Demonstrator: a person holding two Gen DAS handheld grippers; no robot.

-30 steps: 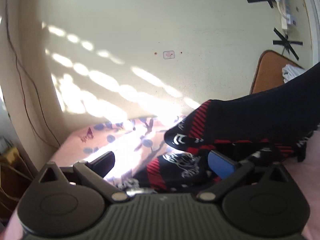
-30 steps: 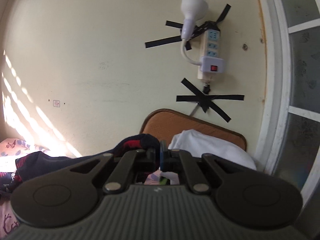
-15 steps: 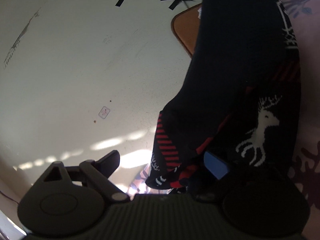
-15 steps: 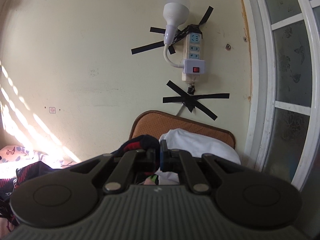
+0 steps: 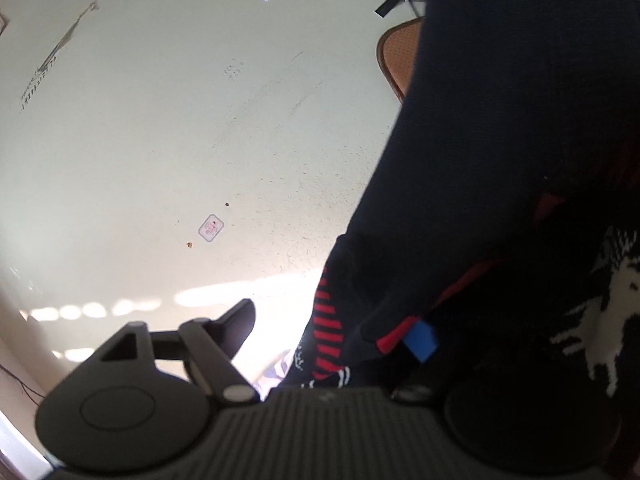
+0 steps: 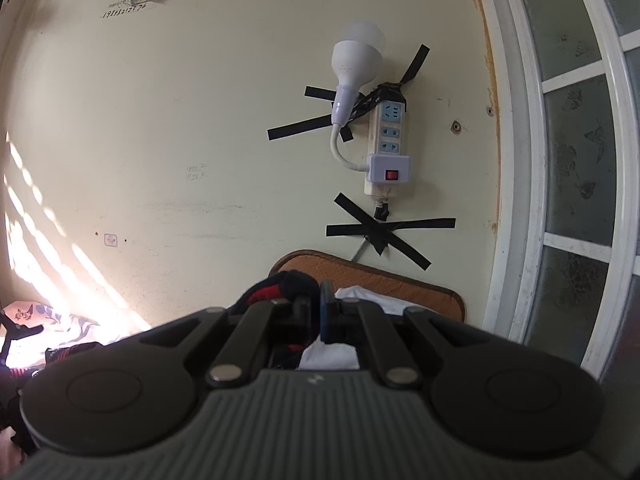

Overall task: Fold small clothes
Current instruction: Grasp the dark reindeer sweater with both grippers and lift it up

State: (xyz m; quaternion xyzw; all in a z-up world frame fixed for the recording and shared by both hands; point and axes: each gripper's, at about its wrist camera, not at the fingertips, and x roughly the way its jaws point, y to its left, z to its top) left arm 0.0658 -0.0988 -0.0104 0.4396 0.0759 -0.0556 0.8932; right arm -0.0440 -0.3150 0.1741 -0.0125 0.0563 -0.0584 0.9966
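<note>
A dark navy knitted garment (image 5: pixel 500 140) with red stripes and white deer figures hangs down the right of the left wrist view. My left gripper (image 5: pixel 332 328) is open; the cloth drapes over its right, blue-padded finger (image 5: pixel 420 338), and its left finger (image 5: pixel 240 320) is bare. In the right wrist view my right gripper (image 6: pixel 316 310) is shut on a bunched edge of the same garment (image 6: pixel 280 286), held up in front of the wall. More of the garment (image 6: pixel 64 354) trails at the lower left.
A pale wall fills both views. A power strip (image 6: pixel 386 148) with a bulb lamp is taped to it. Below stands a brown headboard (image 6: pixel 380 280) with white cloth (image 6: pixel 360 294). A window frame (image 6: pixel 528 160) is at the right. Floral bedding (image 6: pixel 40 316) lies low left.
Both grippers have risen and the garment has come up off the bed to hang vertically. The left gripper has tilted upward toward the wall. The right gripper stays shut on the cloth.
</note>
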